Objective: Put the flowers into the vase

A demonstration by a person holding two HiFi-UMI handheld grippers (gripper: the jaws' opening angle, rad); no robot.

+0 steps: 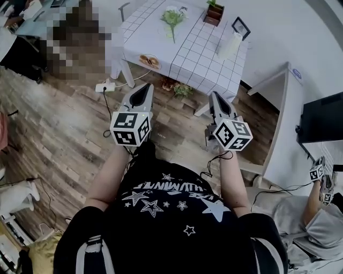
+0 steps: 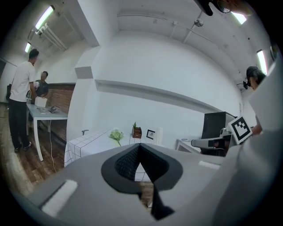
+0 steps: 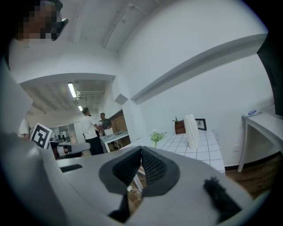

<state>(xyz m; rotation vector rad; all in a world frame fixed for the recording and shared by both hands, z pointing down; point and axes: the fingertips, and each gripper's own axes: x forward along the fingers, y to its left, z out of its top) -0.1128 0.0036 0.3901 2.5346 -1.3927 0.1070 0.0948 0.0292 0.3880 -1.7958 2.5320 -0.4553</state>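
Aiming at the table (image 1: 198, 59) in the head view, left gripper (image 1: 143, 92) and right gripper (image 1: 216, 99) are sitting shut, empty — flowers (image 1: 172, 17) are lying at twelve o'clock, stem toward us. Left gripper view: flowers at eleven. Right gripper view: vase (image 3: 191, 131) at two.

table (image 1: 198, 64) ahead, two grippers side by side before it
the flowers (image 1: 172, 18) lie on the table's far left part; right of them a planter box (image 1: 214, 12) and a picture frame (image 1: 240, 27) stand along the far edge, the vase (image 1: 229, 45) just before the frame. the left gripper (image 1: 143, 88) and right gripper (image 1: 215, 95) are over the floor, near the table's near edge.
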